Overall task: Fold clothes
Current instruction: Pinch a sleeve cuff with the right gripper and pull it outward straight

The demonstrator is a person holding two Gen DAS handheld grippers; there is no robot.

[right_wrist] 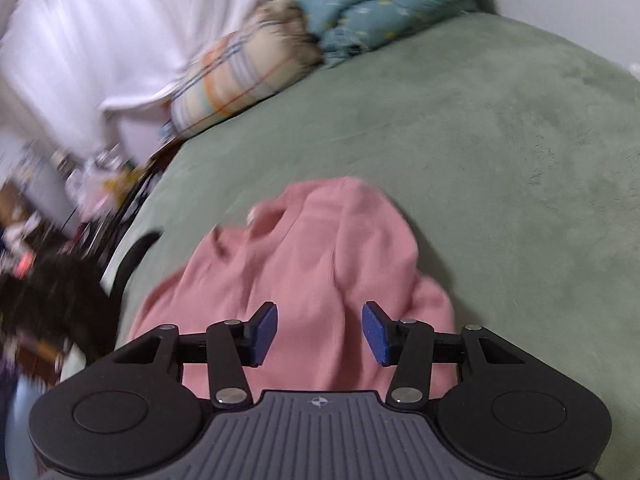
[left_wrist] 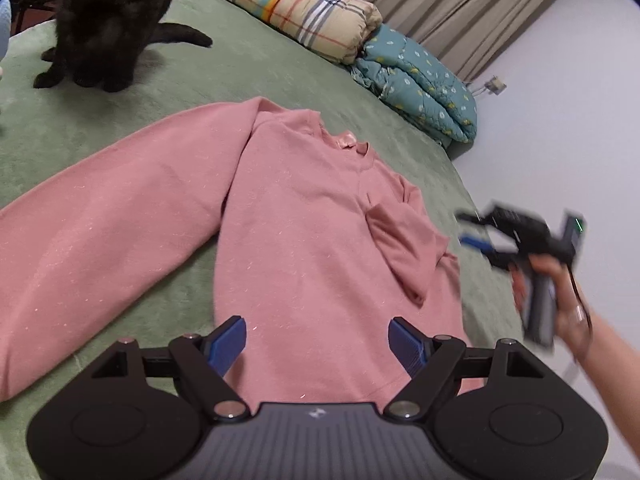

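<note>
One sleeve already lies folded in across the chest of the pink sweatshirt, which is spread flat, neck away, on the green bed; the other sleeve stretches out long to the left. The step in hand, as I judge it, is bringing that long sleeve in. The left gripper hangs over the hem with its jaws wide and nothing between them. The right gripper, blurred, sits off the garment's right edge, jaws partly apart and empty. To do it well, take the long sleeve near the cuff, pinching both layers, lift only enough to clear the body, and lay it straight across so it matches the folded side. A black cat sits near that sleeve's shoulder, so a low, slow carry is wise
</note>
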